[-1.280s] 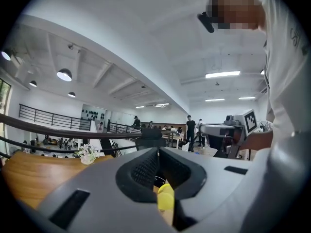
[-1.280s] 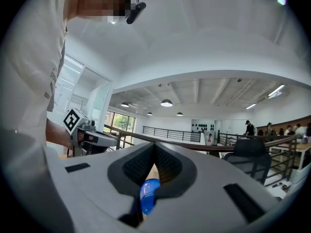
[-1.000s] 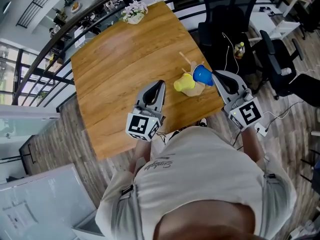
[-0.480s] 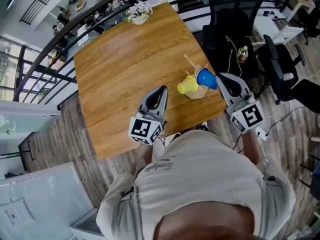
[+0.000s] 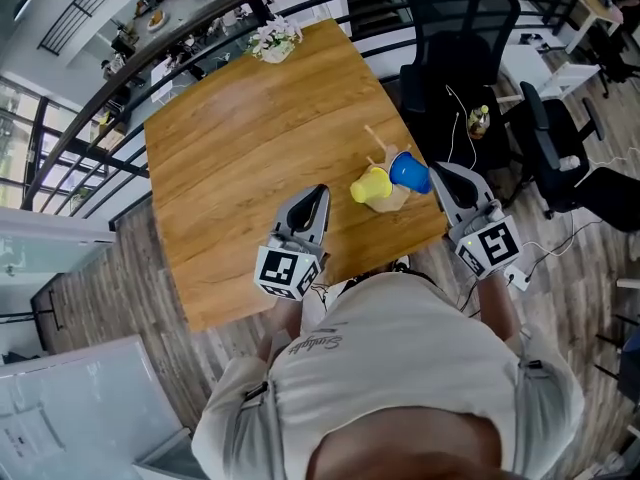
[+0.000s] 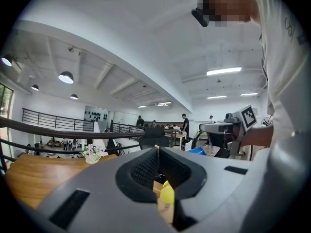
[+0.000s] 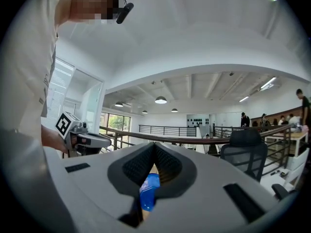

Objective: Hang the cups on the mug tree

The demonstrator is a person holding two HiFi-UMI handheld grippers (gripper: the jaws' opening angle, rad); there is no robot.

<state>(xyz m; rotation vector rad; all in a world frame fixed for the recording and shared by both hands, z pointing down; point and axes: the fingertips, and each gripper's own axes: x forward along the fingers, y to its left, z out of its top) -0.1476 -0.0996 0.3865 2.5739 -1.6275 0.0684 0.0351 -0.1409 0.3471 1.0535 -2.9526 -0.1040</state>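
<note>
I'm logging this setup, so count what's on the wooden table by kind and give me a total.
Cups: 2, the yellow cup and the blue cup
Mug tree: 1
Flower pot: 1
Total: 4

No word or number can be read with certainty. The person's white shirt (image 5: 330,340) carries one short line of cursive print on the back, too small to read. The marker cube (image 5: 283,271) on the left gripper (image 5: 319,192) and the one on the right gripper (image 5: 438,170) show only black-and-white square patterns.
</note>
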